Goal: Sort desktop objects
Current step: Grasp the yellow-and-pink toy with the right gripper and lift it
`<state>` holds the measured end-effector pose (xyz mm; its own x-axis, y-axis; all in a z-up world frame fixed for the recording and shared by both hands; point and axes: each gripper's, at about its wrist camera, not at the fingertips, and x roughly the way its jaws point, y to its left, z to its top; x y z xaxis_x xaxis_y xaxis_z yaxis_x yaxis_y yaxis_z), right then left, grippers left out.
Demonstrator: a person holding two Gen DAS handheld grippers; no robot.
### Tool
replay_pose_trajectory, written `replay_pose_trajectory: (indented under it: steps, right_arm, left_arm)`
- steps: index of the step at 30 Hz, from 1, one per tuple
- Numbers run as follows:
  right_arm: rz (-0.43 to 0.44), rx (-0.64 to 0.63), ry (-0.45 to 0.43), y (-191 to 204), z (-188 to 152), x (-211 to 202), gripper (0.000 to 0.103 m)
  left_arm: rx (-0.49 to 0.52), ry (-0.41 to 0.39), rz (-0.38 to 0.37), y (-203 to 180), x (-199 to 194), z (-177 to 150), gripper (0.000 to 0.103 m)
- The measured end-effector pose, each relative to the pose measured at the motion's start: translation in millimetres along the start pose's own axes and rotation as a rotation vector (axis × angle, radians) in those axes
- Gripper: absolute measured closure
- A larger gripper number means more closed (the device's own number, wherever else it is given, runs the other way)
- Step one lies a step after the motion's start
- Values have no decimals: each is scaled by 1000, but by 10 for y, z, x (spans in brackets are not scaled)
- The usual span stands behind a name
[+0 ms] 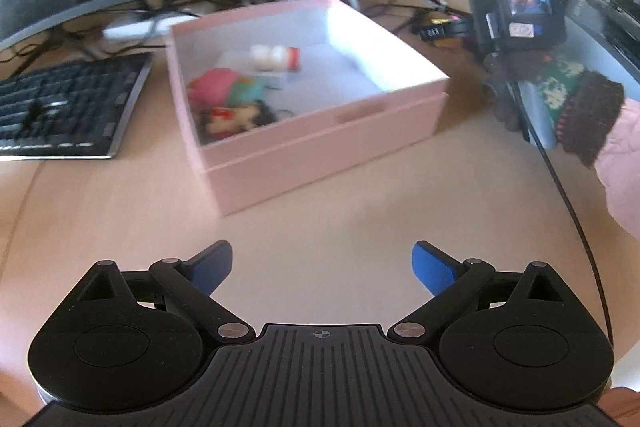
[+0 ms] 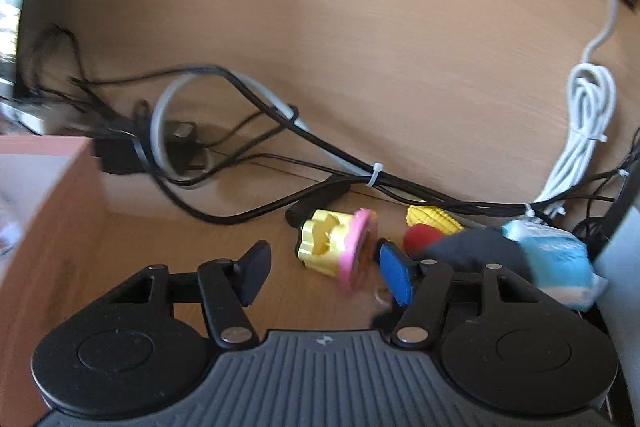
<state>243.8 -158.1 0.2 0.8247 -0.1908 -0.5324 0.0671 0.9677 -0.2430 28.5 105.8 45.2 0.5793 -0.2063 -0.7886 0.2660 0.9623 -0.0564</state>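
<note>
Holding nothing, both grippers' fingers apart, left gripper (image 1: 322, 267), right gripper (image 2: 320, 267), one pink box (image 1: 320, 143).

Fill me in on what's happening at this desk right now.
A person with a gripper in each hand is sorting small toys into a pink box. The box already holds a small bottle and a few soft toys. The left gripper is open and empty over the bare desk in front of the box. The right gripper, also open and empty, sits close to a yellow-and-pink toy lying by the cables, beside a blue carton.
</note>
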Motion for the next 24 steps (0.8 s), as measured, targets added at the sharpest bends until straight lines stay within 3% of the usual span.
replay_pose_trajectory:
  steps: [2, 4, 8, 13, 18, 21, 24]
  right_arm:
    - [-27, -14, 8, 31, 40, 117, 45]
    - [-39, -37, 10, 37, 61, 144, 58]
    - [36, -55, -16, -71, 42, -246, 59]
    - [234, -196, 10, -114, -224, -1073, 59]
    - [407, -463, 44, 90, -653, -1735, 59]
    - [388, -633, -10, 270, -806, -1934, 59]
    - [260, -807, -129, 476, -945, -1971, 59]
  left_arm:
    - [-16, -12, 12, 64, -54, -2, 3]
    - [-28, -13, 9, 90, -80, 0, 3]
    - [-18, 7, -52, -8, -18, 22, 3]
    - [54, 17, -128, -367, 132, 26, 3]
    - [98, 36, -176, -624, 186, -30, 3]
    - [101, 32, -163, -647, 145, -81, 3]
    - [66, 47, -118, -566, 122, -150, 3]
